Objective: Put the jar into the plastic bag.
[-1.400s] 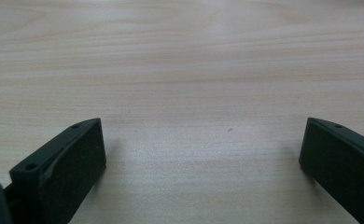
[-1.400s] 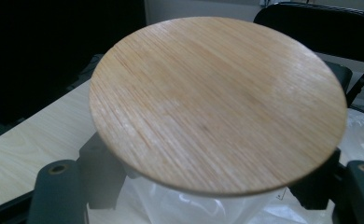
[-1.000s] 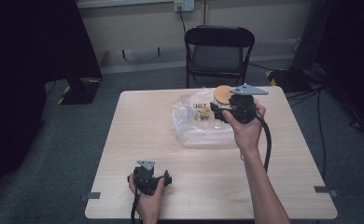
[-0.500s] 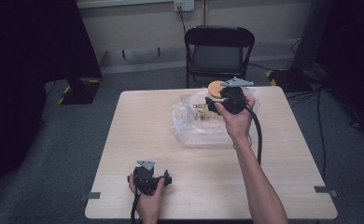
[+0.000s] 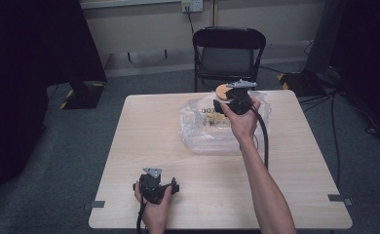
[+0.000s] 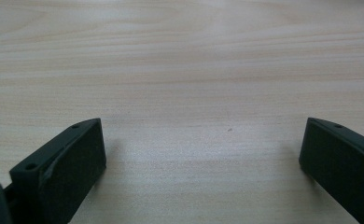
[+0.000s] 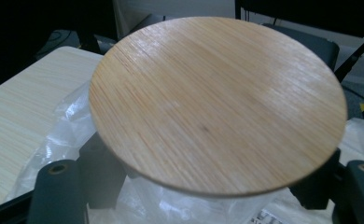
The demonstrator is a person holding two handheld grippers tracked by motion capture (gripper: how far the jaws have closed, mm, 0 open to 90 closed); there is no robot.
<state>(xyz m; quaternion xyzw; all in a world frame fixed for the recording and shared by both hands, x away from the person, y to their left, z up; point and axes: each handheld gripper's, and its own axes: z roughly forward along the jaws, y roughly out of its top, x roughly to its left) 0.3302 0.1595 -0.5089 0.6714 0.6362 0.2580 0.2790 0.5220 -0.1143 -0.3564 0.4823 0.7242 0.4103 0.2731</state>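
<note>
My right gripper (image 5: 223, 99) is shut on a round wooden disc (image 5: 221, 91), held in the air over the far part of a crumpled clear plastic bag (image 5: 205, 131). In the right gripper view the disc (image 7: 217, 102) lies flat between the jaws, its edges clamped, with the bag (image 7: 63, 135) below it. A printed item (image 5: 210, 114) shows through the bag. My left gripper (image 5: 173, 185) rests on the table (image 5: 129, 146) near the front left, open. In the left gripper view its jaws (image 6: 203, 154) stand wide apart with bare wood (image 6: 180, 56) between them.
A black folding chair (image 5: 227, 53) stands just behind the table's far edge. Cables (image 5: 334, 122) trail on the floor to the right. A black cable (image 5: 265, 141) hangs from my right gripper along the forearm.
My right gripper has carried the wooden disc leftwards and a little farther away, over the bag. The left gripper has stayed where it was.
</note>
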